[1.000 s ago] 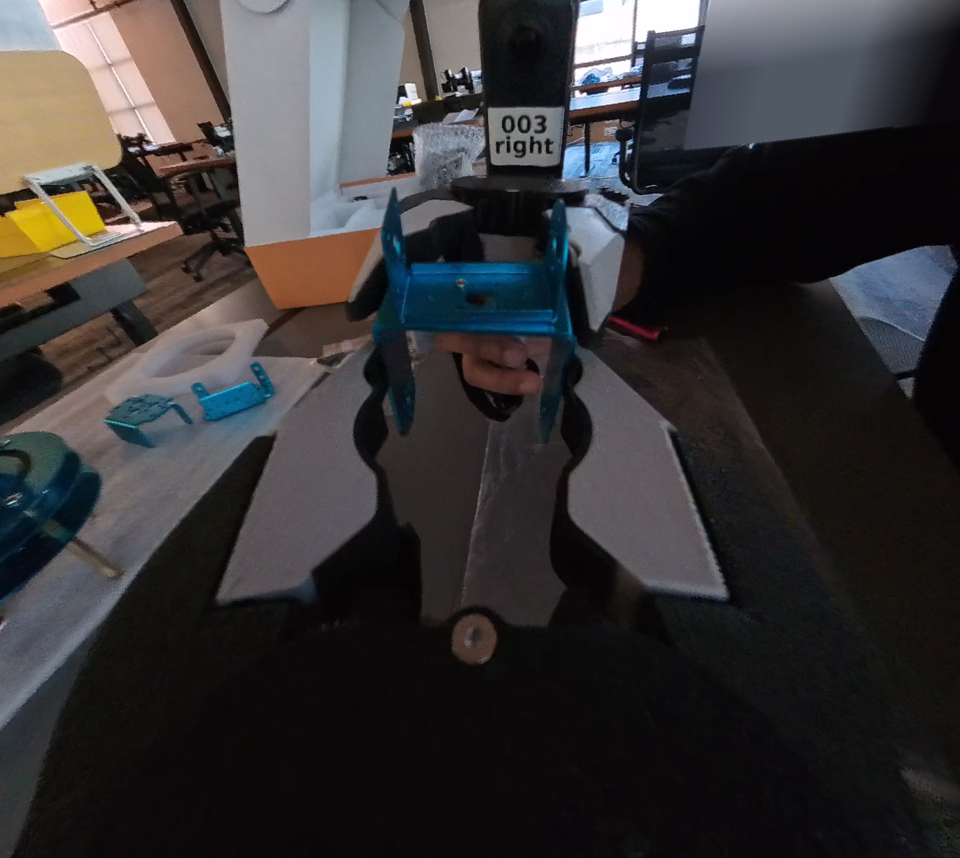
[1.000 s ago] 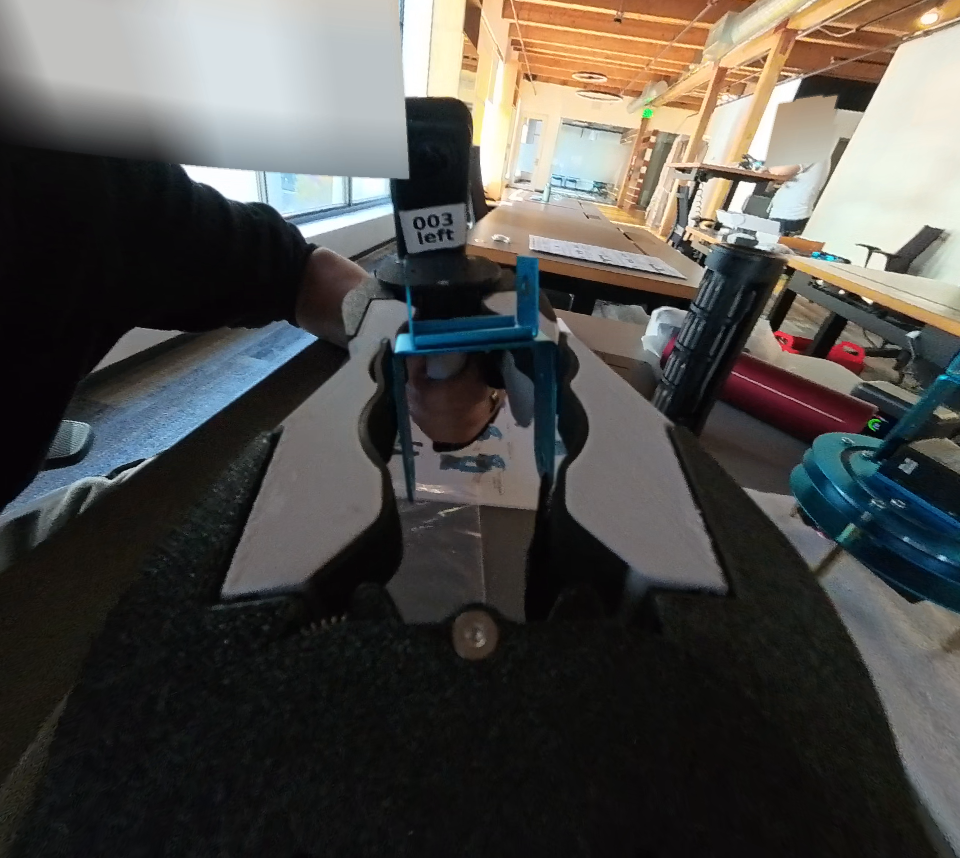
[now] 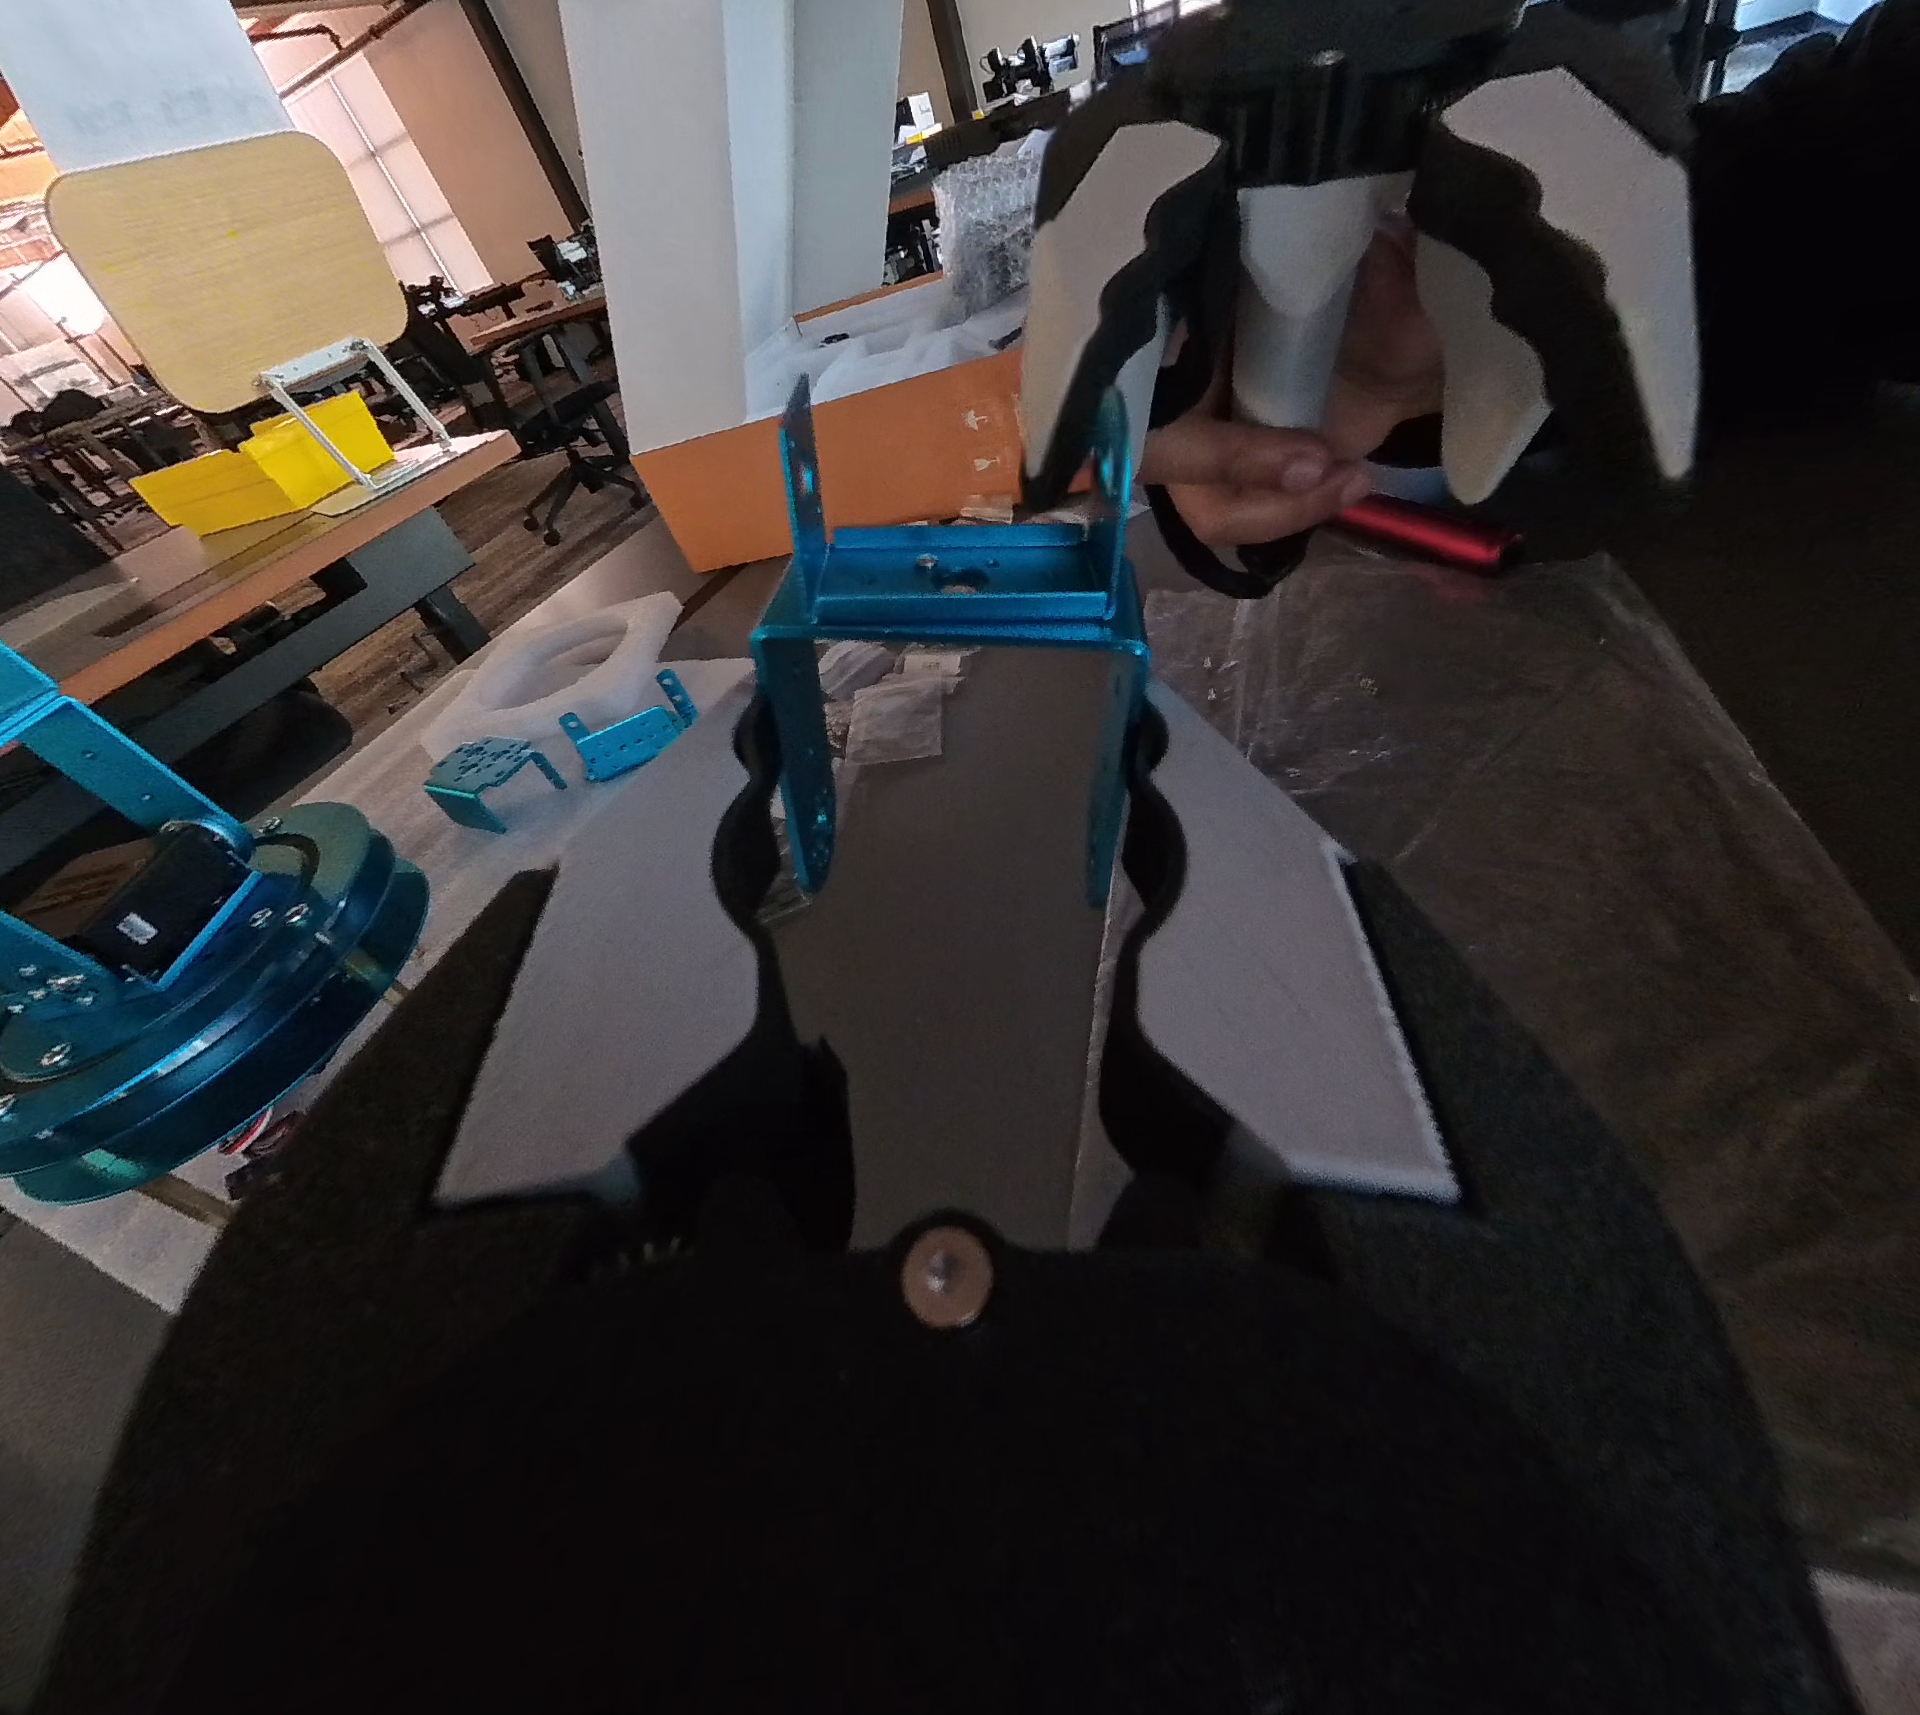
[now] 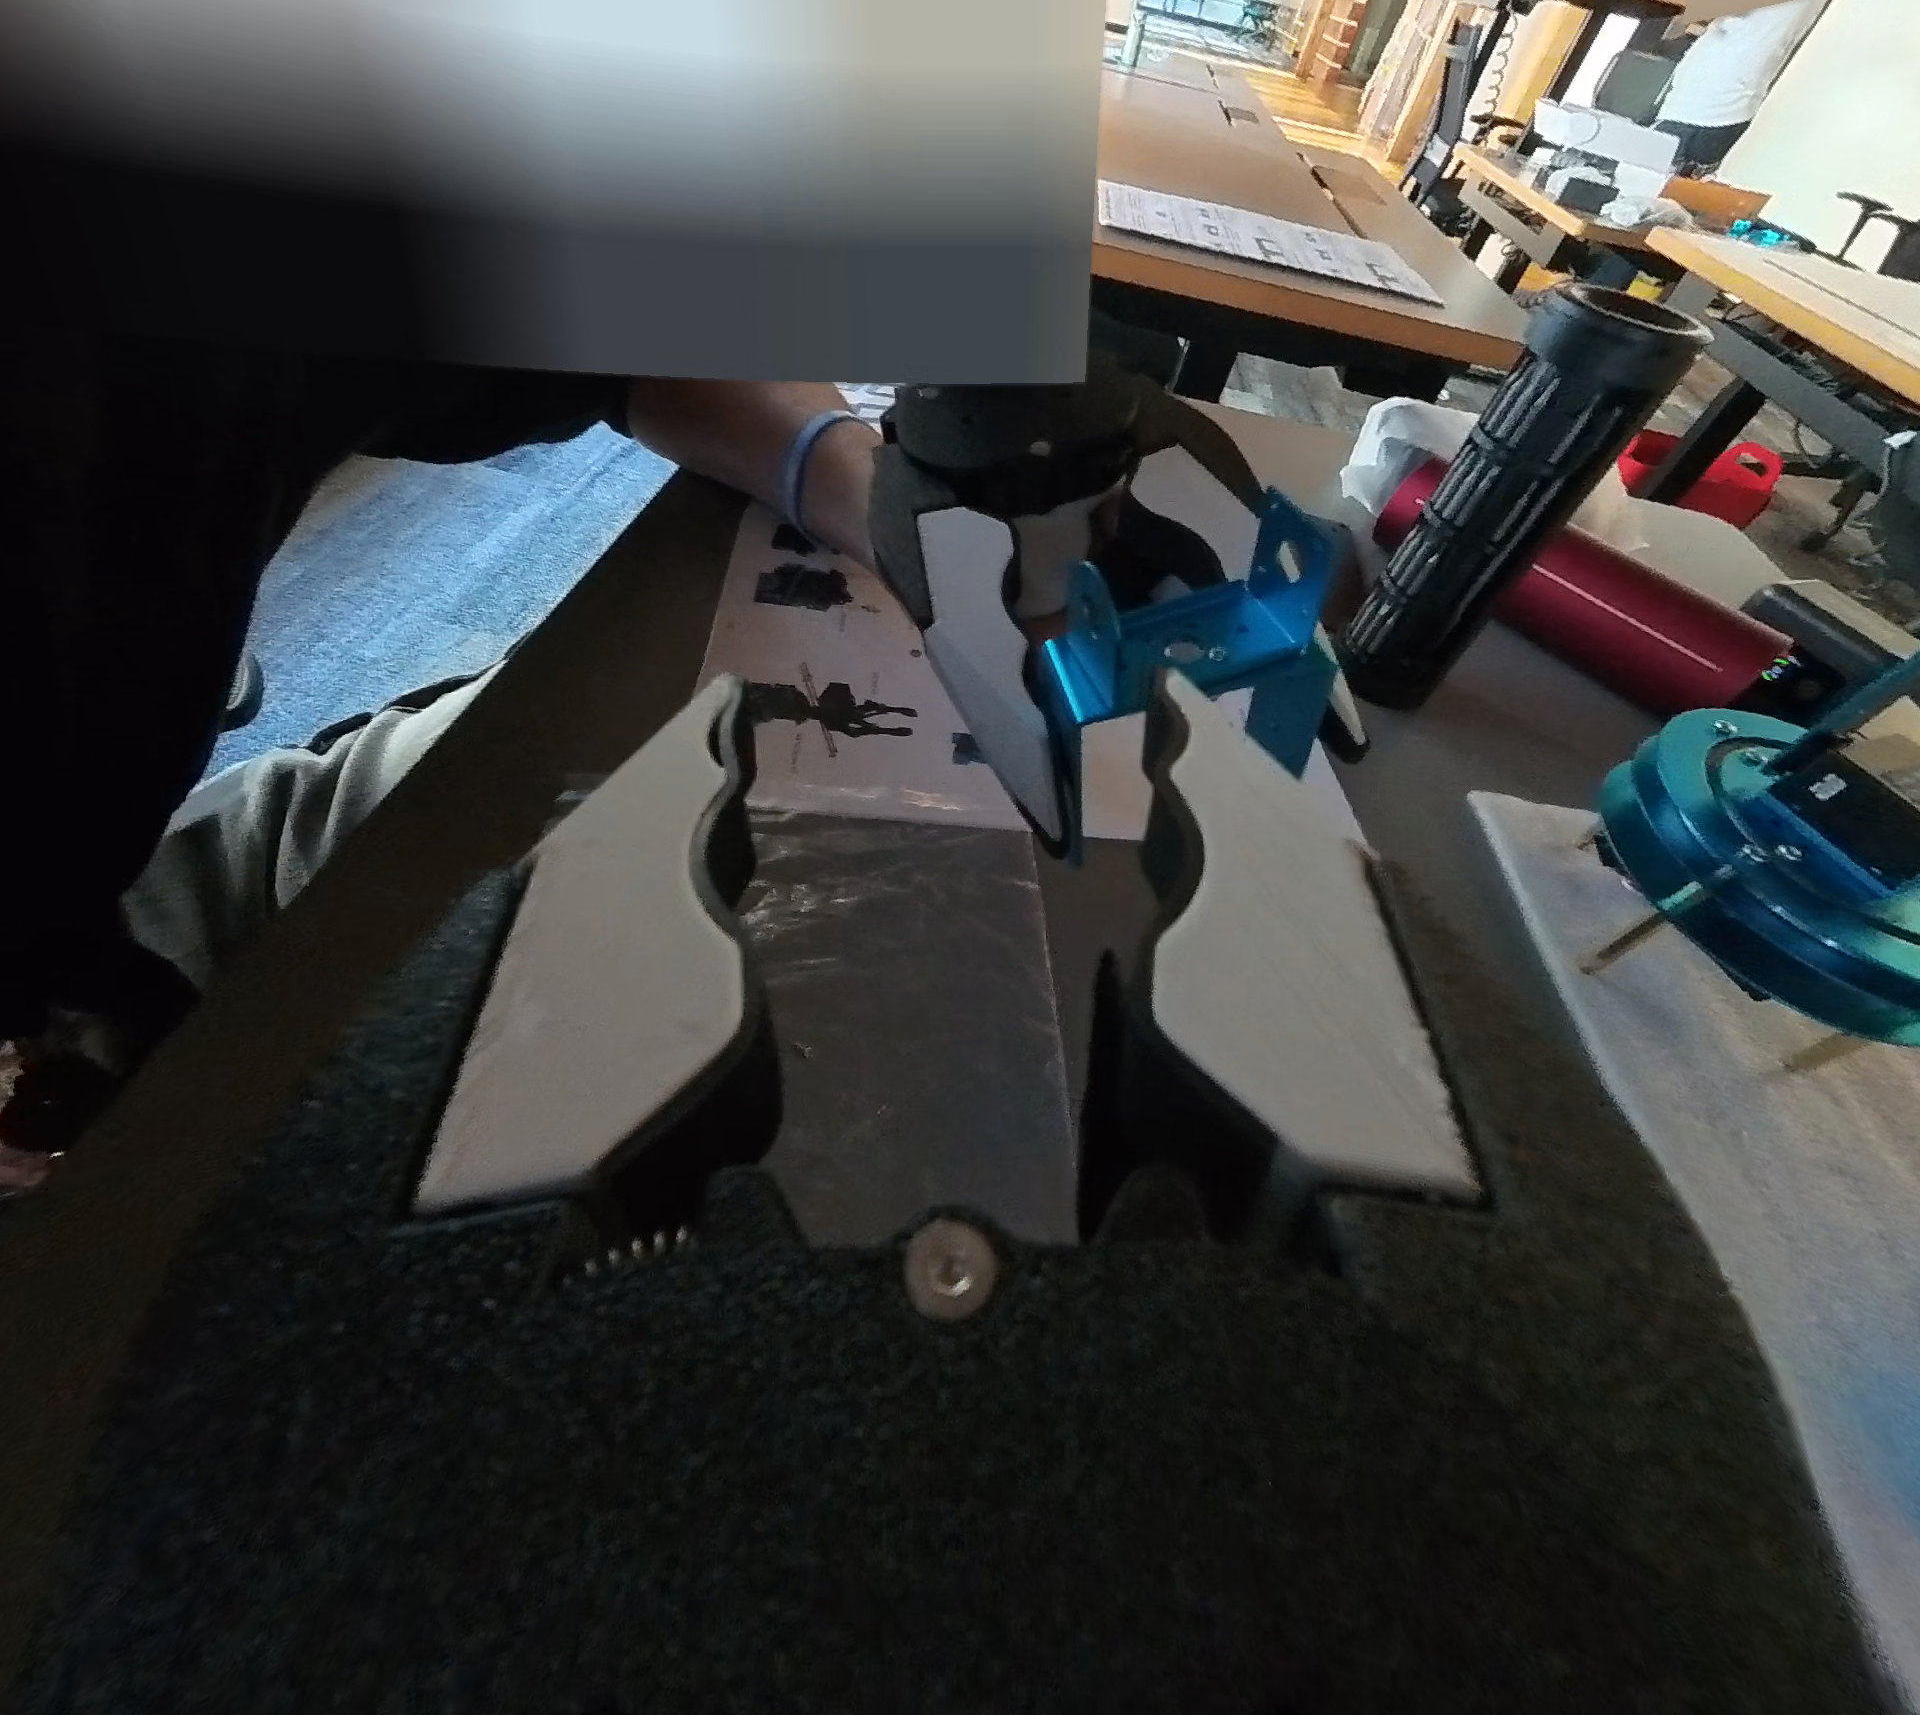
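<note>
While the left tongs [image 3: 951, 792] are clamped on a shiny blue metal bracket [image 3: 948, 595], shaped like two joined U's, the right tongs [image 4: 940, 730] gape wide just beside it, holding nothing. Nearby on the surface [image 3: 1507, 792] lie small blue brackets [image 3: 561, 756]. A white box [image 3: 727, 138] holds foam.

Both grippers, left gripper [image 3: 951, 792] and right gripper [image 4: 951, 792], are showing white wavy fingers [image 3: 1278, 990], fuzzy black bodies, one shiny screw [image 3: 943, 1268].

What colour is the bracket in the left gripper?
Metallic blue bracket, held by the left gripper; clearest in the left wrist view.
</note>
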